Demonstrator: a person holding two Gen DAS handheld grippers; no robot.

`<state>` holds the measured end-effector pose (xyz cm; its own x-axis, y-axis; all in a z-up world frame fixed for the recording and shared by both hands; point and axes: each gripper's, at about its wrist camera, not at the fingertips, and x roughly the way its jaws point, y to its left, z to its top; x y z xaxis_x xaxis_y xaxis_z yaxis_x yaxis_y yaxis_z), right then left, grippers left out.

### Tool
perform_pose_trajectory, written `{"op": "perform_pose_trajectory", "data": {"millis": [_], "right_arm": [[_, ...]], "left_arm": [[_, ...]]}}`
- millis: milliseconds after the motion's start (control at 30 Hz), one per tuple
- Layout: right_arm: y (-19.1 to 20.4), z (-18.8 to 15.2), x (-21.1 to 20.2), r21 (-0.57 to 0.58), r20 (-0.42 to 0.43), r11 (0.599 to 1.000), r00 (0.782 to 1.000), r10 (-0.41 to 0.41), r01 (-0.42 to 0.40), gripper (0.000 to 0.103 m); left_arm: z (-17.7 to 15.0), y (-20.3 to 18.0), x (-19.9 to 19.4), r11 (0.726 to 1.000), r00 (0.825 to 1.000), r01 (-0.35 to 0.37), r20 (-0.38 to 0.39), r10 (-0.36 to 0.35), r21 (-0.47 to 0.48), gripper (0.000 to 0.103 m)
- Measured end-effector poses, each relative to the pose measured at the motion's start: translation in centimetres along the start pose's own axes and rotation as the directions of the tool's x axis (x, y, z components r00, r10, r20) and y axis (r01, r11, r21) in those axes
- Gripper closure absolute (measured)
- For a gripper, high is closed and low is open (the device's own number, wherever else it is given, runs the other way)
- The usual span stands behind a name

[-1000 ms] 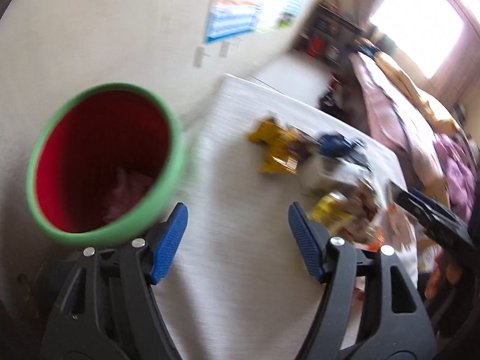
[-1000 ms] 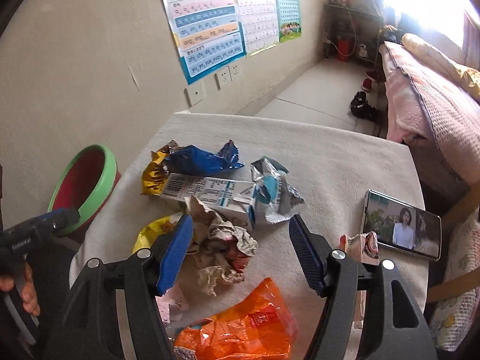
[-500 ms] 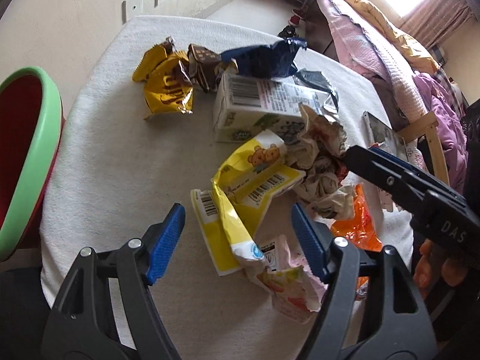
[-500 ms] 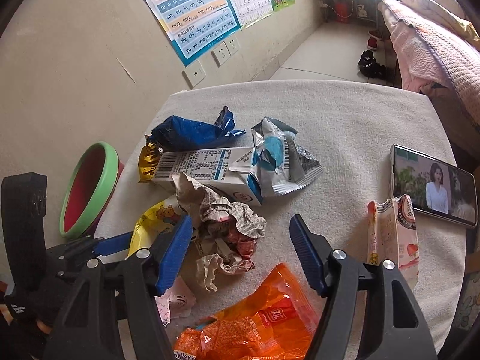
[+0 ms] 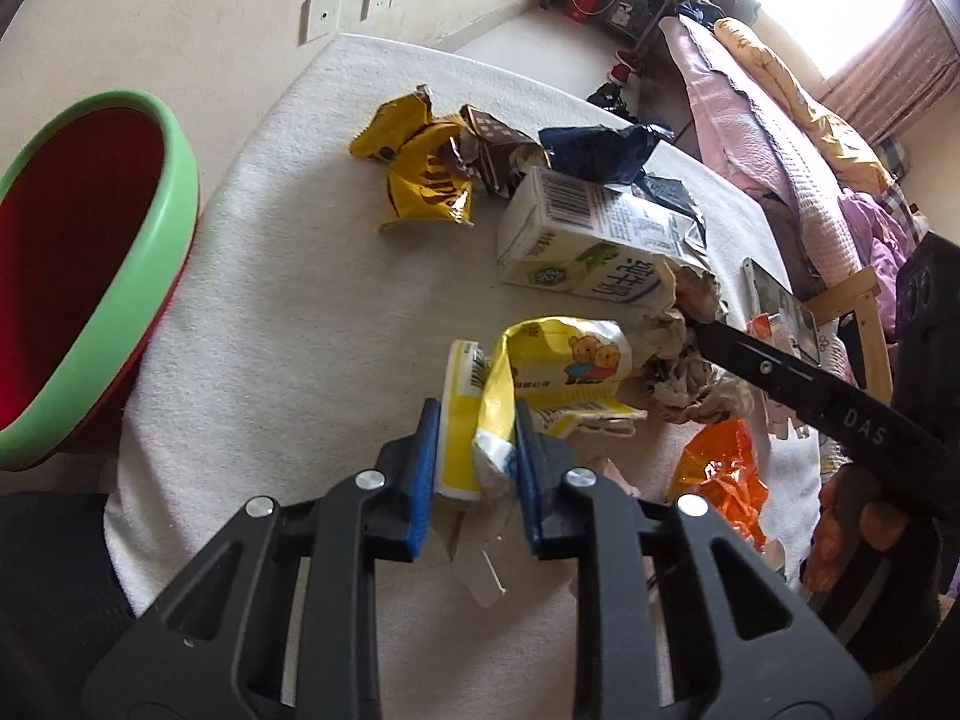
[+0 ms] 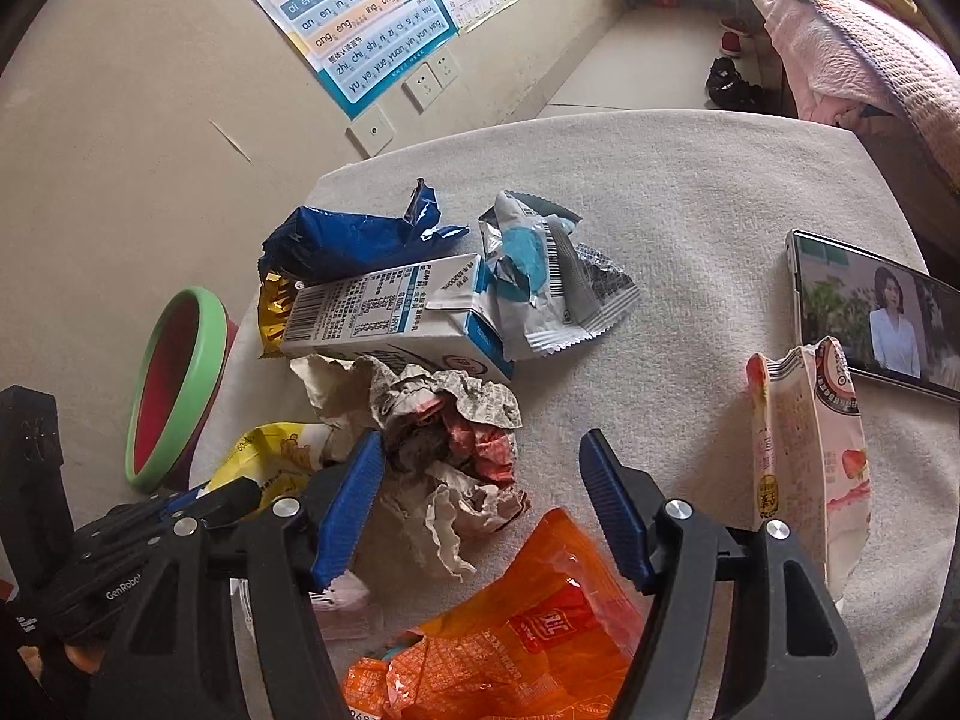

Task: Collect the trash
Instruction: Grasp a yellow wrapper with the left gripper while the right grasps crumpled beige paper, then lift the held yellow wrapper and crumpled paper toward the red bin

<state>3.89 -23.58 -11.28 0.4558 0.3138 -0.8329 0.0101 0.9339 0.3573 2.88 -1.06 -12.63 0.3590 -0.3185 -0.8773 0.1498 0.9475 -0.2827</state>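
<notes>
At the far left, off the table's edge, stands the bin (image 5: 90, 276), red inside with a green rim, well apart from the trash. The table (image 5: 288, 312) has a pale cloth over it. Near its front, the left gripper (image 5: 474, 450) has just been closing, and its blue pads now pinch the near end of a yellow wrapper (image 5: 540, 372) printed with cartoon bears; the rest of the wrapper trails away from the pads toward the middle of the table, still lying on the cloth. Farther off sit a yellow and brown wrapper (image 5: 420, 180), a dark blue wrapper (image 5: 600, 144) and a milk carton (image 5: 588, 246) on its side, with a silver and blue wrapper (image 6: 540, 276) touching the carton's right end. Just right of the bear wrapper lies a wad of crumpled paper (image 6: 444, 420), and the right gripper (image 6: 480, 501) hangs over it with its jaws apart: the left pad is just beside the wad's near left edge, the right pad over bare cloth (whether the left pad touches the paper is hard to tell). An orange bag (image 6: 528, 636) lies below and between those jaws. Farther right are a pink carton (image 6: 804, 450) and a phone (image 6: 870, 306) with its screen lit.
</notes>
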Motion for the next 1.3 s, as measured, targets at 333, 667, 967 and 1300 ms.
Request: {"op": "perform_pose_trajectory", "data": {"millis": [333,667,967,1300], "right_arm": [[0.5,-0.3,0.5,-0.035,-0.018,0.999,1.0,0.011,-0.012,0.075],[1.6,-0.2,0.3,-0.077,-0.003,0.996,0.999,0.041,-0.041,0.083],[1.7,-0.1,-0.5,-0.081,0.016,0.995,0.998,0.053,-0.051,0.083],[1.7,-0.1,-0.7,-0.084,0.018,0.995,0.998,0.057,-0.055,0.083]], "left_arm": [[-0.7,1.2,-0.4,0.999,1.0,-0.018,0.011,0.018,-0.033,0.078],[-0.6,2.0,-0.6,0.997,0.999,-0.008,0.038,0.011,-0.077,0.056],[-0.7,1.7,-0.7,0.998,0.999,0.004,0.043,-0.001,-0.068,0.053],[-0.5,1.3,-0.1,0.998,0.999,0.021,0.032,-0.019,-0.059,0.053]]}}
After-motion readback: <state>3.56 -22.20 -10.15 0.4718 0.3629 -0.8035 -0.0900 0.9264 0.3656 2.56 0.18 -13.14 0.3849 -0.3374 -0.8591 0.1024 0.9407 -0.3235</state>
